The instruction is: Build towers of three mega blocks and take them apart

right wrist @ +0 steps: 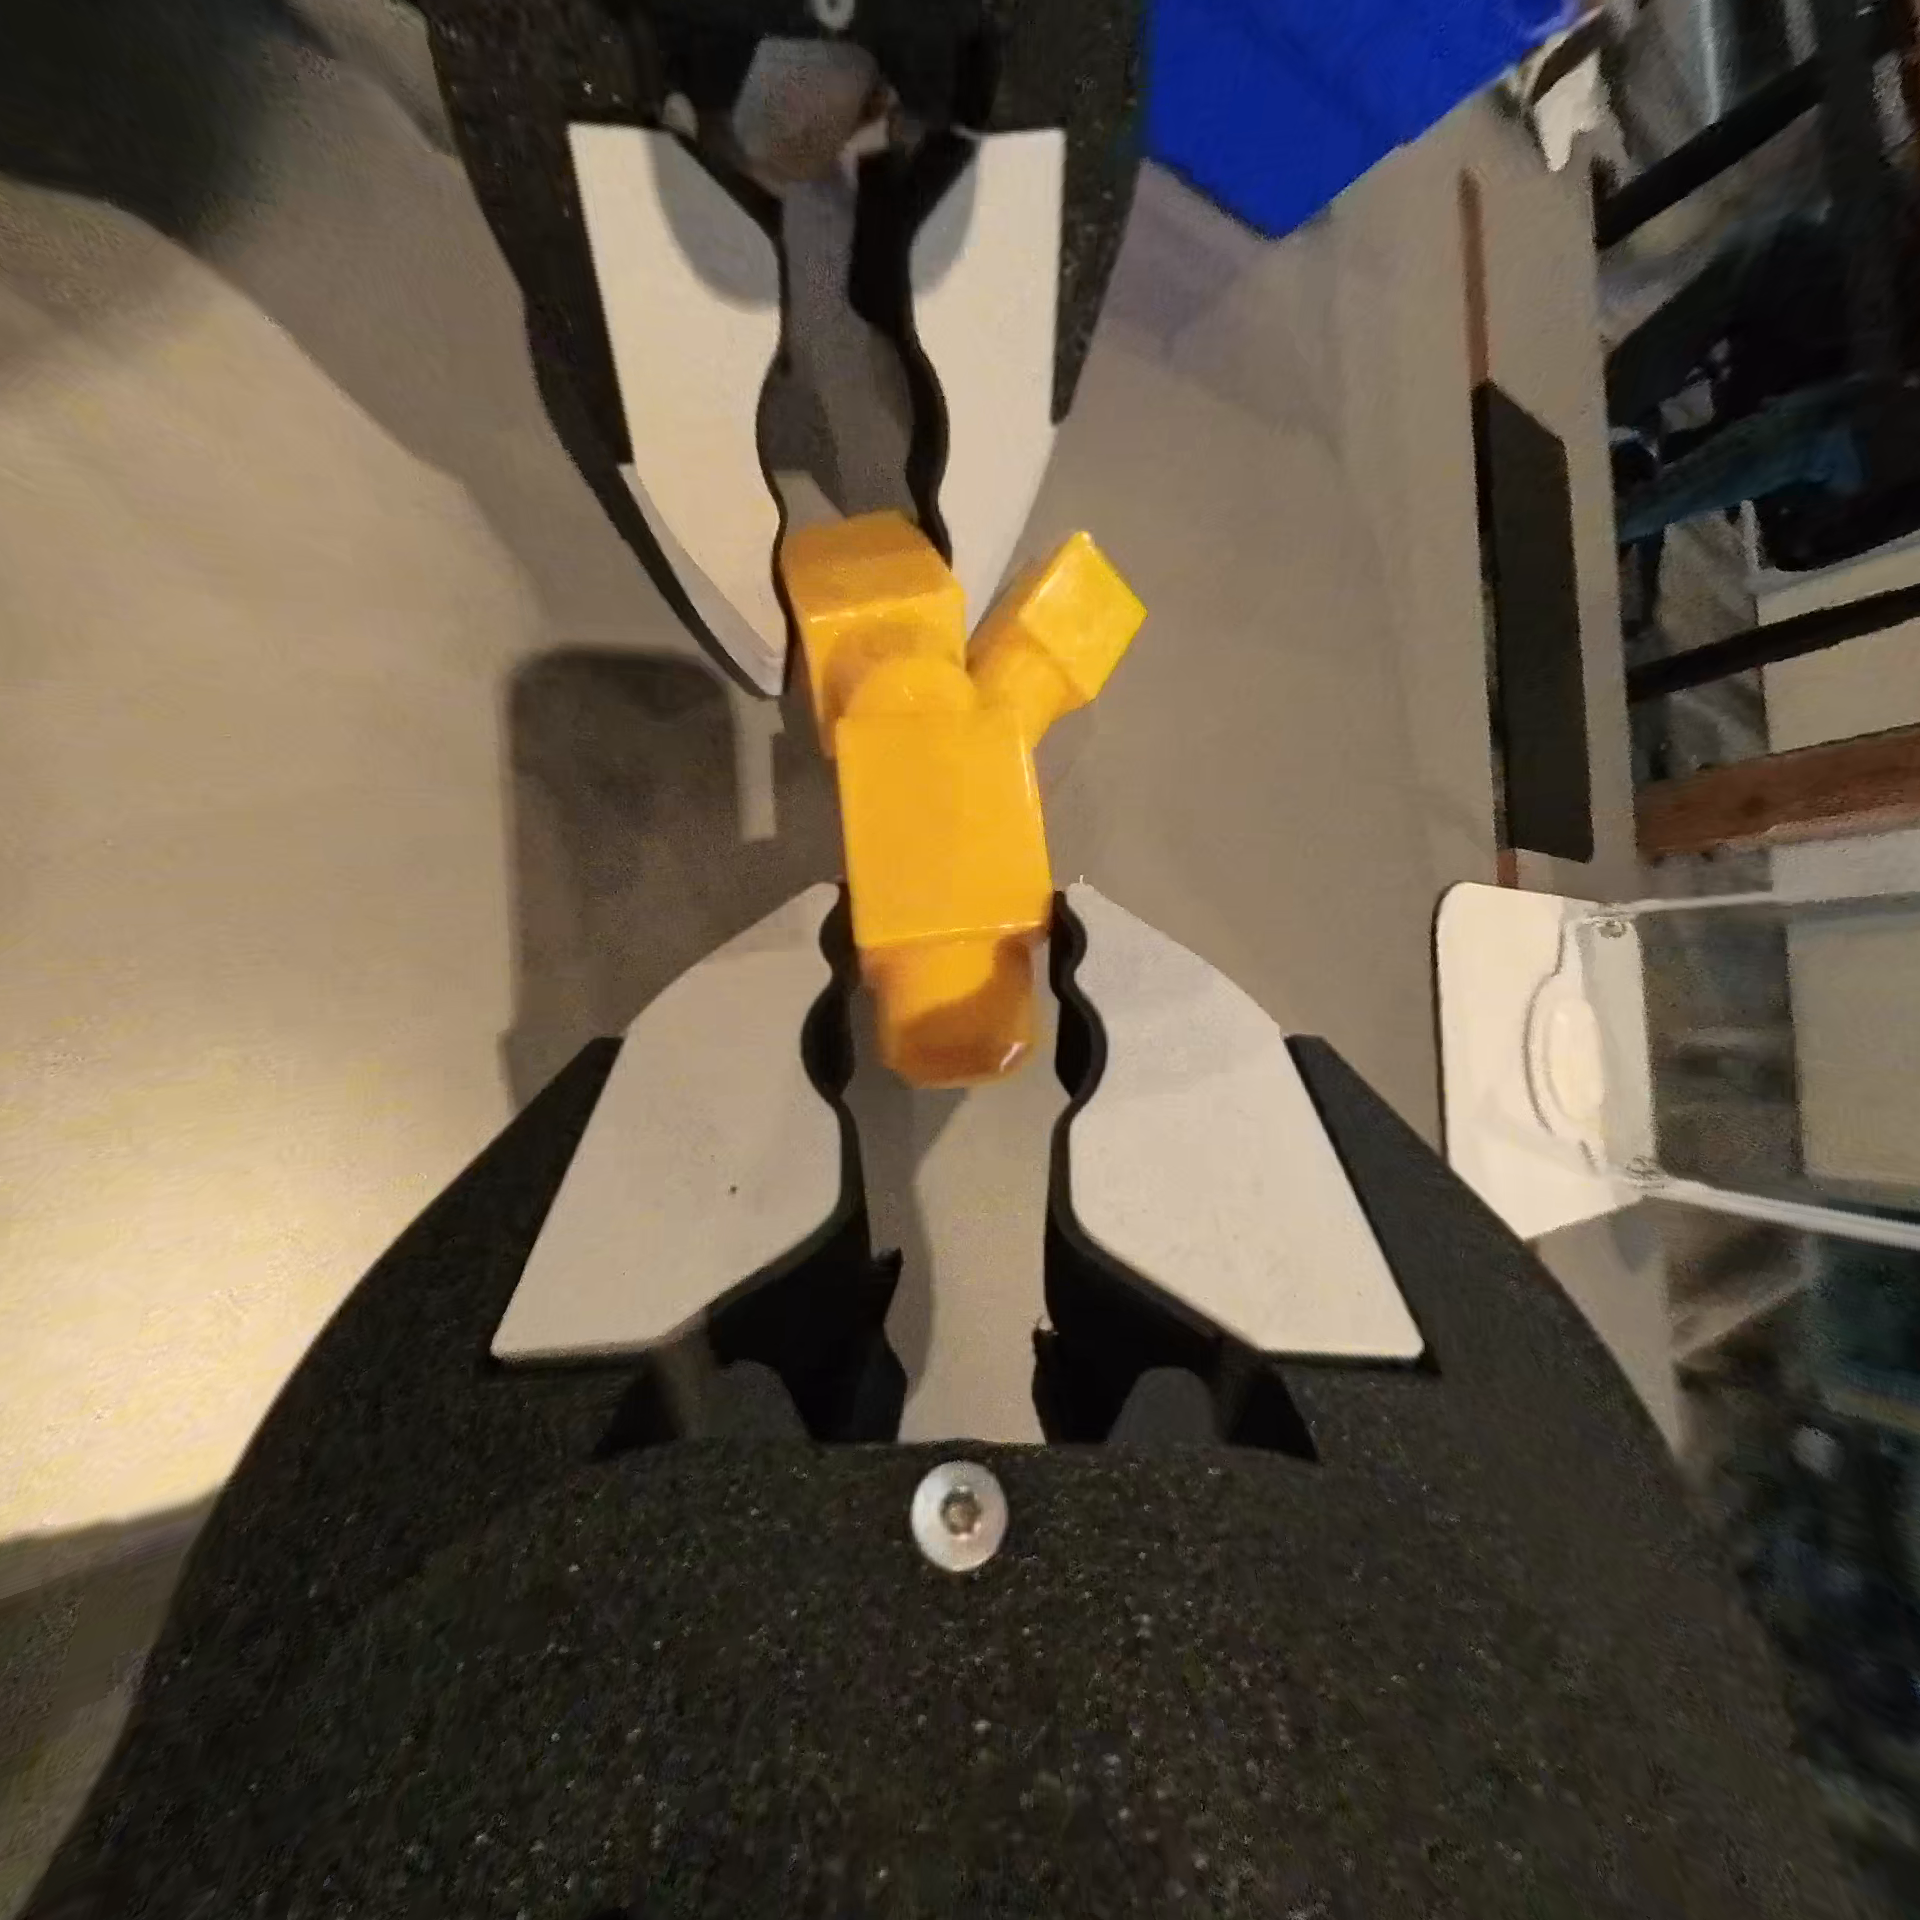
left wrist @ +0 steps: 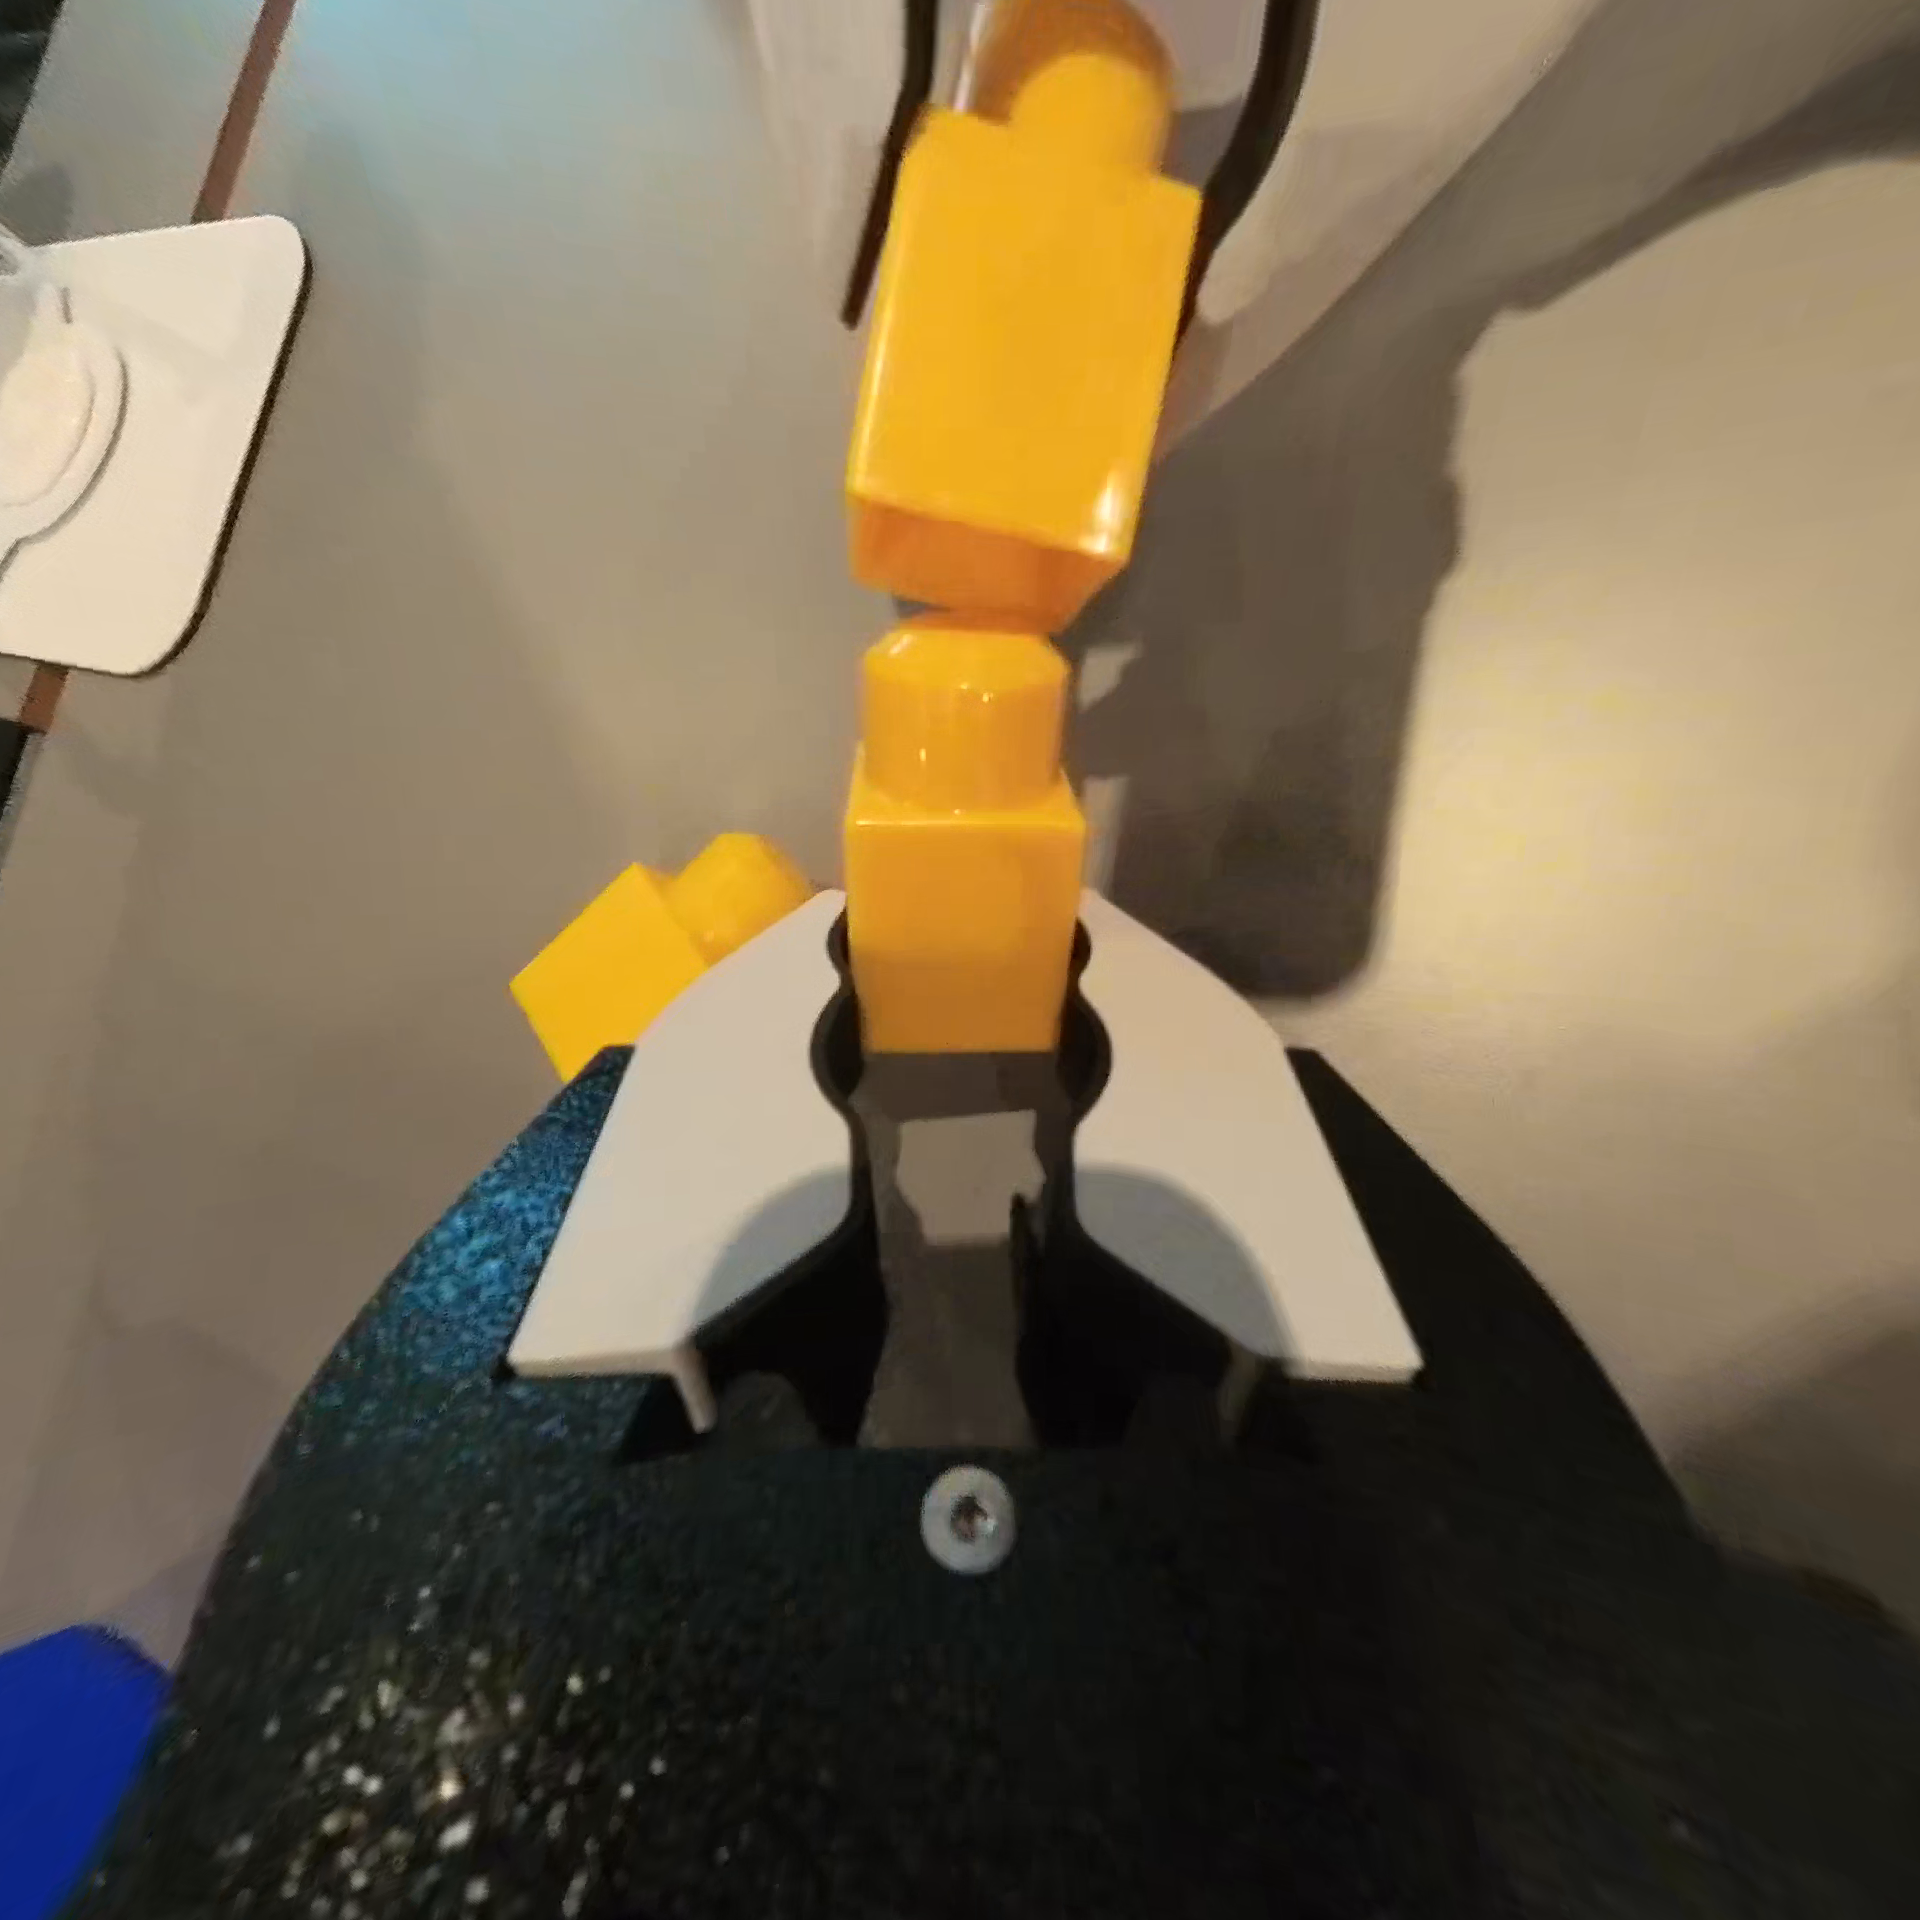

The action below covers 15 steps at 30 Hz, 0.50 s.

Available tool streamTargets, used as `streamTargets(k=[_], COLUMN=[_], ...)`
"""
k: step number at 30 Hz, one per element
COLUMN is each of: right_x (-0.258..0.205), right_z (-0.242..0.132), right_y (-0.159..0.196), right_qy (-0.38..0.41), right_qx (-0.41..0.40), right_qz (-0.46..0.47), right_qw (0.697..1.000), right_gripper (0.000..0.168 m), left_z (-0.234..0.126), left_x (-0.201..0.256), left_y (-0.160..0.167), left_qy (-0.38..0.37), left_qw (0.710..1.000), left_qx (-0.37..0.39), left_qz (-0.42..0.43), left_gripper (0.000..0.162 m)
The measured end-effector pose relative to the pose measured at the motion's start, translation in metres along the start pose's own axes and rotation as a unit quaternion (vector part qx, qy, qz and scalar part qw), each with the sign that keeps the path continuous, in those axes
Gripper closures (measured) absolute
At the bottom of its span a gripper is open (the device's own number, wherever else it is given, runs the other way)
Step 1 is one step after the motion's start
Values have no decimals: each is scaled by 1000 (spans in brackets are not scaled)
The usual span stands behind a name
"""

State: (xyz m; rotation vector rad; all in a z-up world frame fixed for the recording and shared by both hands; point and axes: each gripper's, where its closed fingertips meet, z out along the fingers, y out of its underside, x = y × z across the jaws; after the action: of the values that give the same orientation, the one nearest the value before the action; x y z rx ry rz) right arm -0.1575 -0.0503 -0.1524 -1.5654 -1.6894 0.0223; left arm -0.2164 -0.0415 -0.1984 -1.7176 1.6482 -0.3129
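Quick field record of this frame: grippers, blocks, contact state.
left gripper: shut on lower yellow block, stud pointing away
right gripper: shut on upper yellow block
block contact: upper block's open base tilted over lower block's stud, not seated
third yellow block: lying on its side on the table, beside the left gripper
side item: white coaster at table edge
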Motion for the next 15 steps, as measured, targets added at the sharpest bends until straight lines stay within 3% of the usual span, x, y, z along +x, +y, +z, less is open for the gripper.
streamTargets(k=[1, 6, 15], right_x=[-2, -10, -15], right_z=[1, 3, 8], right_y=[1, 2, -3], right_qy=[-3, -34, -57], right_qx=[-17, -58, -29], right_qz=[-11, -30, 0], right_qw=[1000, 997, 998], right_gripper=[133, 133, 133], left_z=[1, 3, 5], left_x=[1, 5, 9], left_y=[1, -2, -8], left_qy=[-2, -11, 0], left_qw=[1000, 998, 995], left_qx=[-8, -28, -60], left_qz=[12, 54, 76], left_gripper=[127, 127, 128])
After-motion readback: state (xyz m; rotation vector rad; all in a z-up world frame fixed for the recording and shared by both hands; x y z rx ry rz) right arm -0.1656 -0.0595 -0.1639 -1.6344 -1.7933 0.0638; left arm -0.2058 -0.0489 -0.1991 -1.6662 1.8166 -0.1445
